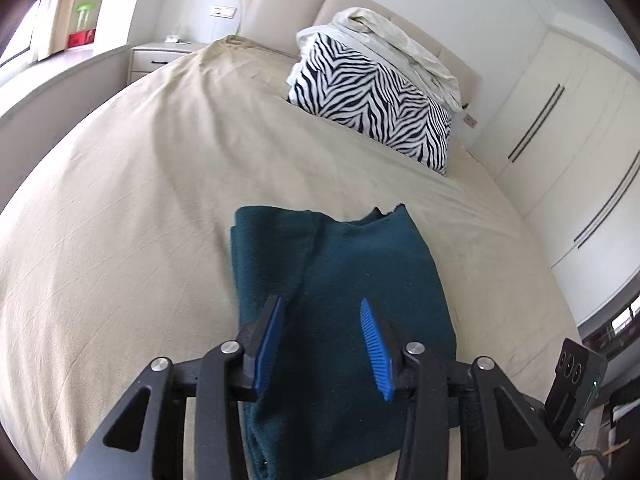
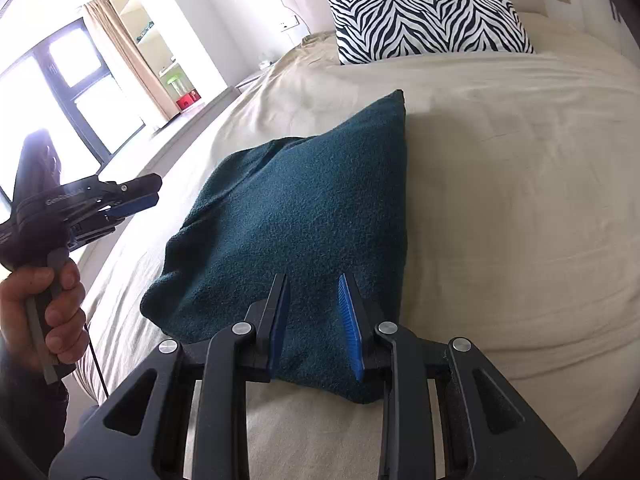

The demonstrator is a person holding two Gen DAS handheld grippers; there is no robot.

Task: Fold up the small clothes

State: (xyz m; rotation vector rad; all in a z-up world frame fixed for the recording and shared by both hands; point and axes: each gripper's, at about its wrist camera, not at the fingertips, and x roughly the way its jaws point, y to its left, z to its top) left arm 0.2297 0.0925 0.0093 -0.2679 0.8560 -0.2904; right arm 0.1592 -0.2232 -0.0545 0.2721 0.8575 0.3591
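Observation:
A dark teal fleece garment (image 1: pixel 340 264) lies folded into a rough rectangle on the beige bed sheet (image 1: pixel 160 200). My left gripper (image 1: pixel 320 301) hovers over its near half, blue pads apart, nothing between them. In the right wrist view the same garment (image 2: pixel 304 200) shows a pointed far corner and a bulging left side. My right gripper (image 2: pixel 313 276) stands over its near right corner with a gap between the pads and no cloth pinched. The left gripper (image 2: pixel 154 192) appears there too, held by a hand (image 2: pixel 48 312), raised left of the garment and apart from it.
A zebra-print pillow (image 1: pixel 372 100) with folded pale bedding (image 1: pixel 384 36) on top leans at the headboard. A nightstand (image 1: pixel 160 56) stands at the far left, white wardrobe doors (image 1: pixel 560 140) on the right. Bare sheet (image 2: pixel 500 200) spreads right of the garment. A window (image 2: pixel 80 92) is on the left.

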